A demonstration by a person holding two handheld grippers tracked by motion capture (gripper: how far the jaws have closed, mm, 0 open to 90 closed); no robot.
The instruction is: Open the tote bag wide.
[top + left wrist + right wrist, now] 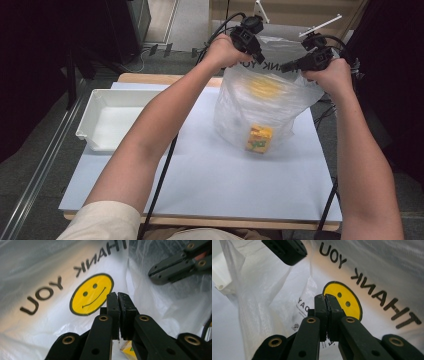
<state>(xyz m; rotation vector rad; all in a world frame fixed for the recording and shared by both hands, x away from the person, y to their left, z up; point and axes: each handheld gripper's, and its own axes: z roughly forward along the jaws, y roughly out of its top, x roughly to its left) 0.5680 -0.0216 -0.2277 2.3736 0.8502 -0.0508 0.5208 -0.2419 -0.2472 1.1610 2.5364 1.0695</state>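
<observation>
a lab-like recording space: paper-covered table (200,190), dark curtained surroundings, cables (150,50) on grey floor.

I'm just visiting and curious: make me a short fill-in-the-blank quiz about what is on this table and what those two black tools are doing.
1. The left gripper and the right gripper both hold up a clear plastic ____.
2. The face printed on the plastic bag is coloured ____.
3. The small yellow carton lies ____ the bag.
4. The white tray stands at the table's ____ side in the high view.

Missing words: bag; yellow; inside; left
</observation>
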